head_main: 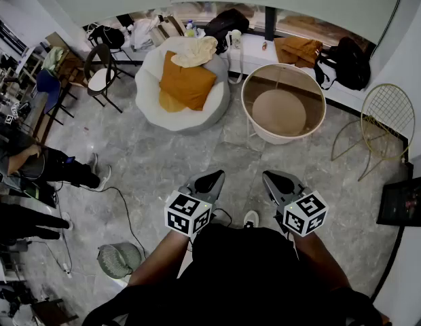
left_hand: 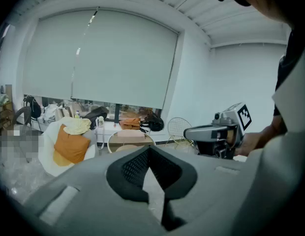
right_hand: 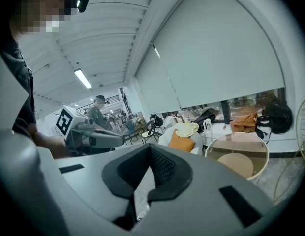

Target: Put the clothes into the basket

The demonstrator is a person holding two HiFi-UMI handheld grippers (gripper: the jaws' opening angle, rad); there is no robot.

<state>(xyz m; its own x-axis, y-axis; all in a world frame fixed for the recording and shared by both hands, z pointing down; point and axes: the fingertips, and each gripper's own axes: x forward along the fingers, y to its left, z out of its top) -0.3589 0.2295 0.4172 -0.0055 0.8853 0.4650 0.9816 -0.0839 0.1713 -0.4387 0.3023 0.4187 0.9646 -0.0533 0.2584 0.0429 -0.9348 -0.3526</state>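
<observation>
The round white basket point(head_main: 282, 138) stands on the grey floor ahead of me, with nothing lying in it. To its left, an orange garment point(head_main: 187, 83) and a pale yellow one point(head_main: 195, 51) lie on a white round chair point(head_main: 153, 104). Another orange-brown garment point(head_main: 299, 49) lies on the window sill. My left gripper point(head_main: 209, 180) and right gripper point(head_main: 273, 180) are held side by side in front of my body, well short of the basket, both shut and holding nothing. The left gripper view shows the basket point(left_hand: 111, 140) and the orange garment point(left_hand: 71, 146) far beyond its closed tips.
A gold wire chair point(head_main: 387, 117) stands right of the basket. A floor fan point(head_main: 119, 260) and a cable lie at my left. A seated person point(head_main: 41, 165) and dark chairs point(head_main: 102, 70) are at the far left. Black bags point(head_main: 346, 63) sit on the sill.
</observation>
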